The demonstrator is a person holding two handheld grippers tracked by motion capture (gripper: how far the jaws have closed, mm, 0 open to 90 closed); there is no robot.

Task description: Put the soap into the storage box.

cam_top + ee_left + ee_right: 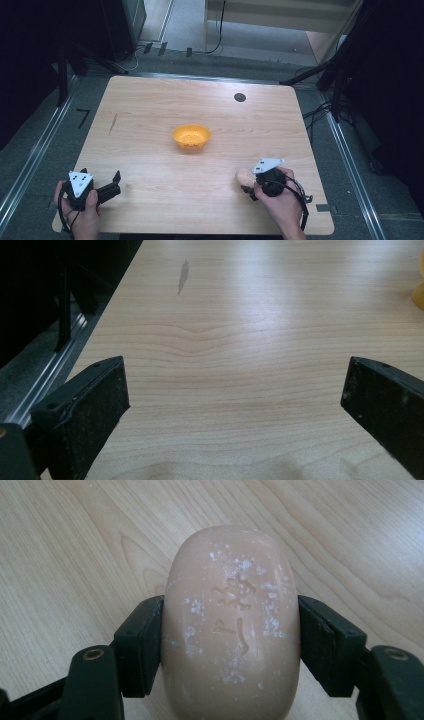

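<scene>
A pale pink oval bar of soap [231, 625], stamped and flecked with white, sits between the jaws of my right gripper [230, 645], which press on both its sides. In the high view the soap [244, 175] lies at the table's front right, with the right gripper [250, 186] shut on it. An orange bowl [191, 137] stands at the table's middle, and its edge [419, 292] shows in the left gripper view. My left gripper [118, 182] rests open at the front left, jaws wide apart over bare wood [235, 405].
The wooden table [150, 110] has a small dark round hole [240, 97] near its far edge and a faint grey mark [113, 123] at the left. Metal rails and dark stands flank the table. Cables lie on the floor beyond it.
</scene>
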